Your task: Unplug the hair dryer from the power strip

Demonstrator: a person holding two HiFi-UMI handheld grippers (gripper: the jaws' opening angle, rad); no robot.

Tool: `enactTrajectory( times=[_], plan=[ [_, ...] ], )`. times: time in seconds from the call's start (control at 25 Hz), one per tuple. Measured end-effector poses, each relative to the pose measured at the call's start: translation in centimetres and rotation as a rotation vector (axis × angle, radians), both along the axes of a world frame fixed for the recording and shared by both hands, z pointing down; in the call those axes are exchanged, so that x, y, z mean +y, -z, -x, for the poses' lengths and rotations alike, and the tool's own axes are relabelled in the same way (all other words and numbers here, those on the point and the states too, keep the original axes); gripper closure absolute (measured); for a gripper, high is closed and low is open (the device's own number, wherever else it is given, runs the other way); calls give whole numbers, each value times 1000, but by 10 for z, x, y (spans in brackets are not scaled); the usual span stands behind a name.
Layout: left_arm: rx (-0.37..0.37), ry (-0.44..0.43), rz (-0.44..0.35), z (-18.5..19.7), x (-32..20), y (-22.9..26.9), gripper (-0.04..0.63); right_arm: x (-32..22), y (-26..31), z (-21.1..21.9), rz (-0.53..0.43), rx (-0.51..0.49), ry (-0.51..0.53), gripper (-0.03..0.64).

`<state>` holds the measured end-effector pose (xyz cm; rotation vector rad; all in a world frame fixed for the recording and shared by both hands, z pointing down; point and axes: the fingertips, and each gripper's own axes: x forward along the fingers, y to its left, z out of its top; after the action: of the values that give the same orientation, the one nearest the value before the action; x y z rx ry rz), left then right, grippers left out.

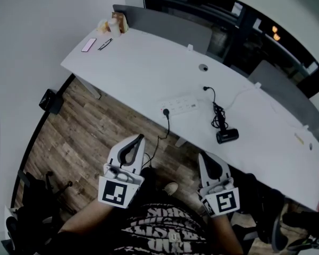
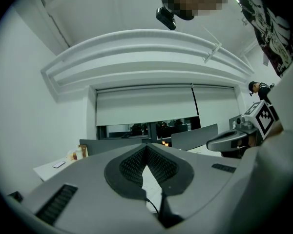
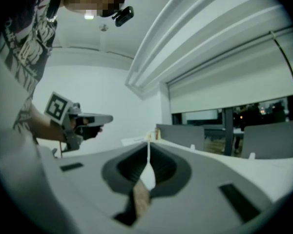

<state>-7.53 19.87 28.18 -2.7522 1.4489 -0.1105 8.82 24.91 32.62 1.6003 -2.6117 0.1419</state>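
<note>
In the head view a white curved desk runs from the upper left to the right edge. The power strip lies near the middle of the frame, with a black plug at its left end whose lead drops over the desk edge. The hair dryer lies right of the strip and apart from it. Its looped cord climbs to a dark end just above and right of the strip, not touching it. Both tools hang low in the frame over the wood floor - the left gripper and the right gripper, well short of the desk.

In the left gripper view the jaws are clenched tip to tip on nothing.

In the right gripper view the jaws are likewise pressed together - empty.
</note>
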Motion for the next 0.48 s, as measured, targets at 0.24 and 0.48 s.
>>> enactTrajectory(
  times=[0.24,0.48],
  plan=[
    [20,-13,25,16,-43,-8,568,-40,-4,15,32,8,-25,581],
    [56,-66,27,28,-103,-7,568,-88,-2,34,40,44,-61,581]
  ],
)
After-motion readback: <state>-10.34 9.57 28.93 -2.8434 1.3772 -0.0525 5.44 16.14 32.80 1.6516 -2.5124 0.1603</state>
